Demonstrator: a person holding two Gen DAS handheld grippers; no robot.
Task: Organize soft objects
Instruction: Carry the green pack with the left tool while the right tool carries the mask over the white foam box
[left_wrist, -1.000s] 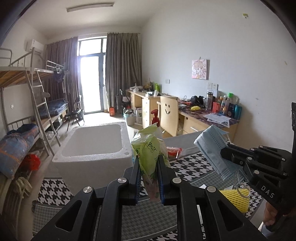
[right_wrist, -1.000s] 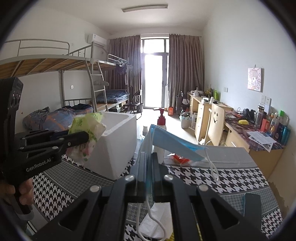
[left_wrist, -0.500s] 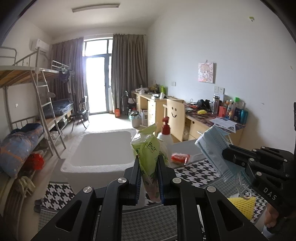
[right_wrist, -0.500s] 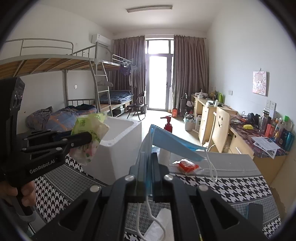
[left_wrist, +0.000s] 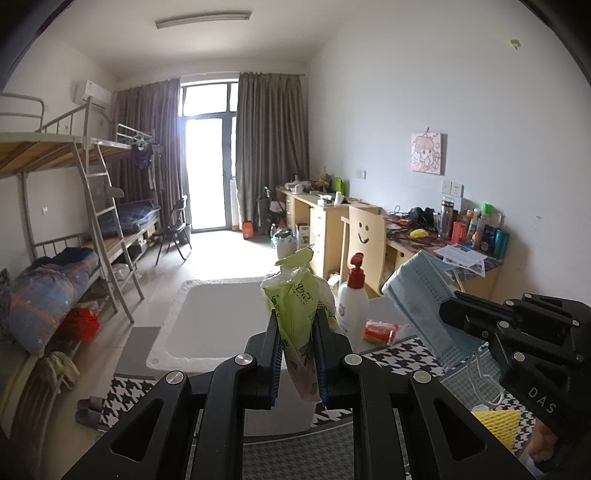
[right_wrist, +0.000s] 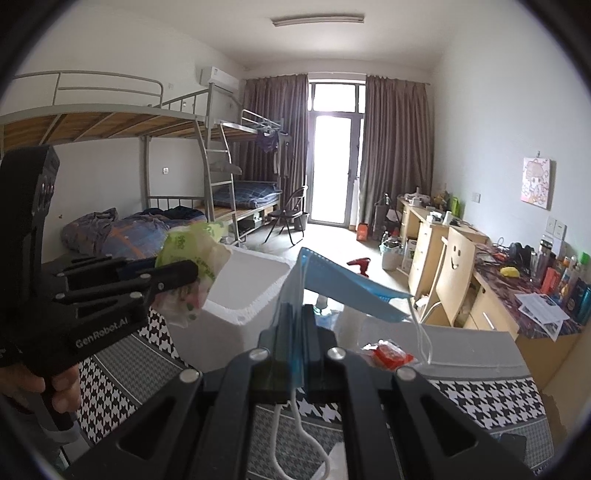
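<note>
The left gripper (left_wrist: 295, 354) pinches a crinkly green tissue pack (left_wrist: 295, 306) mid-body; light and squashy, it should hold. At right, the right gripper (right_wrist: 293, 332) clamps a limp blue face mask (right_wrist: 343, 284), loops dangling. Beyond stands the white foam box (left_wrist: 218, 321).

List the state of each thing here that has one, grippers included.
Left hand-held gripper: shut on the green tissue pack, held upright.
Right hand-held gripper: shut on the blue face mask, ear loops dangling.
White foam box: open, no lid.
Pump bottle: upright.
Red packet: lying flat on the table.
</note>
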